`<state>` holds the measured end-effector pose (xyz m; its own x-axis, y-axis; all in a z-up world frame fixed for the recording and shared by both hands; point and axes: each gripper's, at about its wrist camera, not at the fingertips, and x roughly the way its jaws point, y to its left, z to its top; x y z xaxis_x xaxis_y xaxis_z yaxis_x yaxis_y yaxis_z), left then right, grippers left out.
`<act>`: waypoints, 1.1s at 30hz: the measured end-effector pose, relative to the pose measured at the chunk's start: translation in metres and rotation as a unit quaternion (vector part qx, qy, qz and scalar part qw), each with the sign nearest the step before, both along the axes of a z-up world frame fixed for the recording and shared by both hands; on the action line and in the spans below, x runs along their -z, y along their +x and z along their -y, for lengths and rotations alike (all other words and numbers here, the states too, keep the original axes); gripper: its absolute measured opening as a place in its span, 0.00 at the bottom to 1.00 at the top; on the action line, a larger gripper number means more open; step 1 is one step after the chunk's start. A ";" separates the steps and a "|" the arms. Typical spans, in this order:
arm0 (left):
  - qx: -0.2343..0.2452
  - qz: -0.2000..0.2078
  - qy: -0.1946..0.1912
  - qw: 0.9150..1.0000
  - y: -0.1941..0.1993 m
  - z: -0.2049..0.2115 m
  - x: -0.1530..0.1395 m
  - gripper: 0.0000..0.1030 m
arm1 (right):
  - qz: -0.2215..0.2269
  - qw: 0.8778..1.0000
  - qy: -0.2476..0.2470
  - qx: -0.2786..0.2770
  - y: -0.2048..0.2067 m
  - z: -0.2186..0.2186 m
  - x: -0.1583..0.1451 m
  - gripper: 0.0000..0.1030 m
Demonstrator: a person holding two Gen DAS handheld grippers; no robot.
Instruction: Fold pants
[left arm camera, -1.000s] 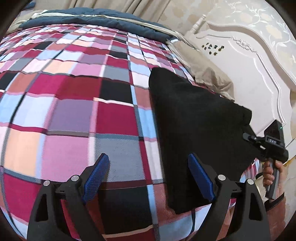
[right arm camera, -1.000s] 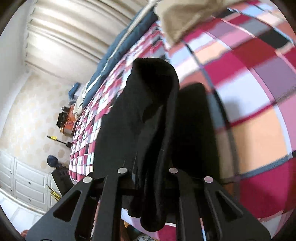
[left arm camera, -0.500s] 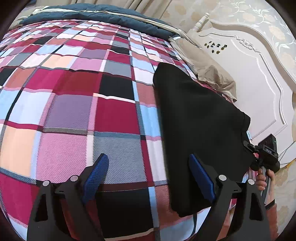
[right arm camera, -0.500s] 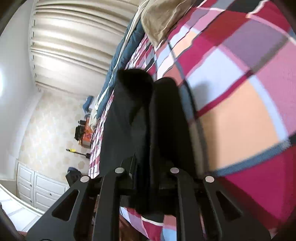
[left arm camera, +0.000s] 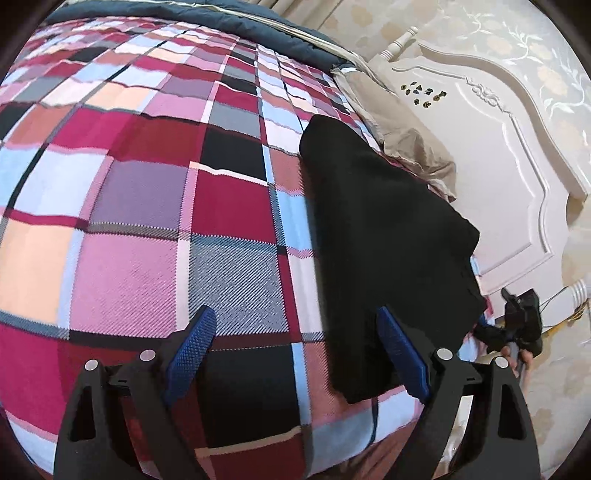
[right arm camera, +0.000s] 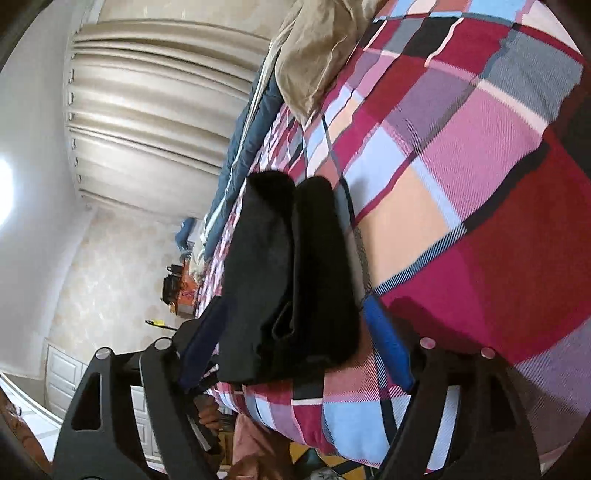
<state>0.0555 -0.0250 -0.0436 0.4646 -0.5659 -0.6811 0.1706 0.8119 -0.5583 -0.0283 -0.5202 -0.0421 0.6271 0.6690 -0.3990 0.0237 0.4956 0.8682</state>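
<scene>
The black pants [left arm camera: 384, 236] lie folded into a long strip on the plaid bedspread [left arm camera: 155, 206], near the bed's right edge. My left gripper [left arm camera: 295, 350] is open and empty above the bedspread, its right blue pad [left arm camera: 402, 354] over the pants' near end. In the right wrist view the pants [right arm camera: 291, 280] lie as stacked folded layers. My right gripper [right arm camera: 291, 343] is open, its blue pads [right arm camera: 388, 343] on either side of the pants' near end, apart from the cloth. It also shows in the left wrist view [left arm camera: 517, 325].
A tan pillow [left arm camera: 406, 133] and a dark blue blanket [left arm camera: 229, 18] lie at the head of the bed. A white carved headboard [left arm camera: 491, 158] stands to the right. Beige curtains [right arm camera: 159, 110] hang behind the bed. A white cabinet [right arm camera: 59, 373] stands beyond the bed edge.
My right gripper opened and let go of the pants' end, which now lies flat on the bedspread. The left gripper stayed open and shifted slightly.
</scene>
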 end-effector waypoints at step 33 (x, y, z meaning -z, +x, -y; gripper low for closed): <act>0.067 -0.030 -0.068 0.995 0.020 0.049 0.009 0.46 | -0.027 0.991 -0.113 -0.063 0.025 -0.053 0.004 0.53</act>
